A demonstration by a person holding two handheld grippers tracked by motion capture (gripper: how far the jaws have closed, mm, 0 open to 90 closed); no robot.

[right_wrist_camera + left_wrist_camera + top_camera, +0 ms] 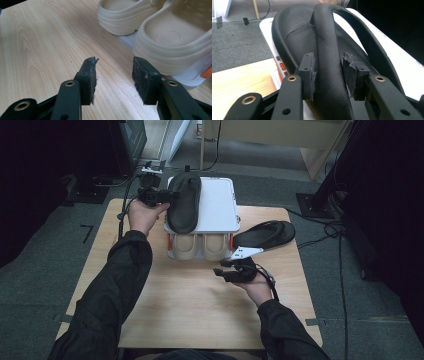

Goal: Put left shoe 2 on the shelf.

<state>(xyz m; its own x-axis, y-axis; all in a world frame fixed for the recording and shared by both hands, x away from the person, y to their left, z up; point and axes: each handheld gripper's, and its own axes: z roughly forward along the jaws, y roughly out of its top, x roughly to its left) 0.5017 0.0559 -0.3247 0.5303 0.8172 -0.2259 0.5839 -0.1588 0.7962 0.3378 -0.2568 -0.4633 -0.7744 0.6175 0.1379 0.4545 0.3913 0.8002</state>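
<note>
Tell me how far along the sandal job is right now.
Done: one black leather sandal lies on top of the white two-tier shoe rack, above the beige foam clogs. In hand: the left gripper straddles that sandal's strap, left pad touching, right pad apart, so it looks released. Left: the second black sandal lies on the wooden table beside the rack; the right gripper is open and empty.

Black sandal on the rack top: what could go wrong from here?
1. The black sandal overhangs the white rack's left edge; it may tip off.
2. The left gripper's pads straddle its strap, right pad apart; pulling away could snag it.
3. The other sandal sits near the table edge.
</note>
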